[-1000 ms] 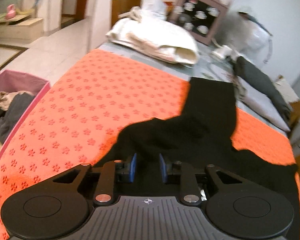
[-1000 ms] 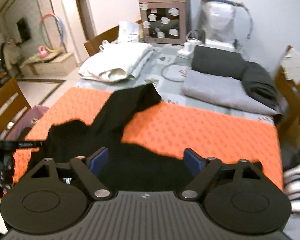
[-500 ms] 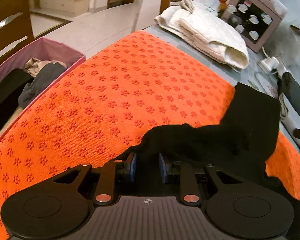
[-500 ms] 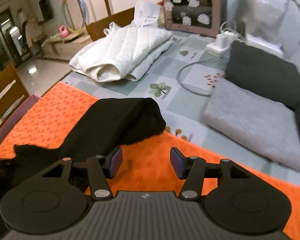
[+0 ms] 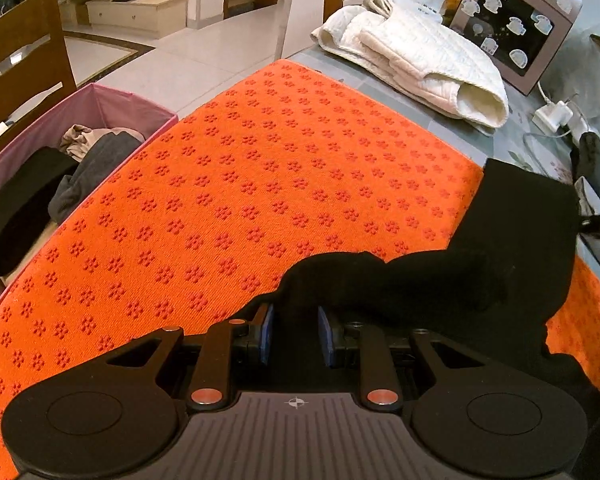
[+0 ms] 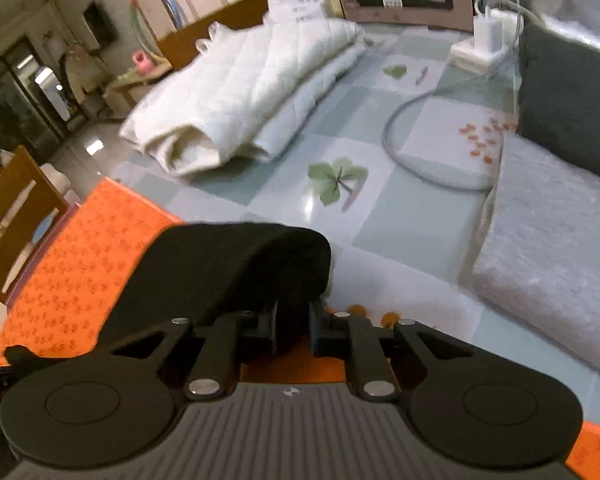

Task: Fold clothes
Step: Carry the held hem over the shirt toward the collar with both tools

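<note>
A black garment (image 5: 480,264) lies on the orange flower-patterned mat (image 5: 260,184), its sleeve stretching toward the mat's far edge. My left gripper (image 5: 294,334) is shut on a bunched part of the black garment near its left side, the cloth pinched between the blue pads. In the right wrist view the garment's sleeve end (image 6: 236,264) hangs over the mat's edge (image 6: 100,232) onto the tiled table cover. My right gripper (image 6: 292,326) has closed on the black cloth at that sleeve end.
A folded white quilt (image 5: 416,64) and a pink appliance box (image 5: 512,20) sit at the table's far side. A charger and cable (image 6: 484,40) and folded grey clothes (image 6: 556,216) lie to the right. A pink bin (image 5: 40,160) of clothes and a wooden chair (image 5: 20,60) stand left.
My right gripper moved forward to the sleeve end and closed from wide open onto the cloth. My left gripper kept its hold and turned left, bunching the garment.
</note>
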Demonstrator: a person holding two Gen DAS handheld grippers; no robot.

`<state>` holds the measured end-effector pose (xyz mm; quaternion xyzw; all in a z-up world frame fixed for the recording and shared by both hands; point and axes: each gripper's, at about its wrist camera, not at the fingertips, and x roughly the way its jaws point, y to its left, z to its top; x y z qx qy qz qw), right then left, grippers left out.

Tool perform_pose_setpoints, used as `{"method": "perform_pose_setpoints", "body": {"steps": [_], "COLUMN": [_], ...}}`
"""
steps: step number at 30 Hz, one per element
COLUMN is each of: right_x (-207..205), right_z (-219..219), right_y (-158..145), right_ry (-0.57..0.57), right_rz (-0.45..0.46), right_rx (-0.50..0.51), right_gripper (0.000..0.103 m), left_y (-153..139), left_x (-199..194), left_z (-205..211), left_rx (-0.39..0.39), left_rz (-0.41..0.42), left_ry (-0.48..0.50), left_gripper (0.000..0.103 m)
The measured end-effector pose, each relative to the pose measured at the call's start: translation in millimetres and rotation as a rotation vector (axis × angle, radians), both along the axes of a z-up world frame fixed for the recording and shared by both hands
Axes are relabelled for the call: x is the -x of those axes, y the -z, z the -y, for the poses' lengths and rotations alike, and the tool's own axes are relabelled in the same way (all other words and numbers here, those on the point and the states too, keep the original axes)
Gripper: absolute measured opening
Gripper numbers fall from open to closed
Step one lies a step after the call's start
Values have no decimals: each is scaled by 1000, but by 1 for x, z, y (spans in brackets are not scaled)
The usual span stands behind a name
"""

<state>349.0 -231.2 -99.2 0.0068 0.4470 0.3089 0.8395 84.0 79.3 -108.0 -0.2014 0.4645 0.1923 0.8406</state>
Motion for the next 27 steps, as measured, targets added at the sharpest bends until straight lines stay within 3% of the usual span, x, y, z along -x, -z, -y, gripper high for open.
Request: {"method": "perform_pose_setpoints", "body": {"steps": [12, 21, 27], "right_x": [90, 144, 153], "right_z": [83, 97, 82], "right_y": [-79, -45, -73], "right_ry": [-149, -257, -223], "right_rz": [401, 454, 642], "right_rx": [422, 621, 634], "right_gripper": [14, 14, 14], "left_y": [-1, -1, -1], "left_x": [-4, -12, -12], "left_z": [-3, 2, 1], "left_rx": [14, -29, -27], "left_rz": [-19, -38, -40], "left_ry": [20, 79, 83], "left_gripper": [28, 30, 30]}}
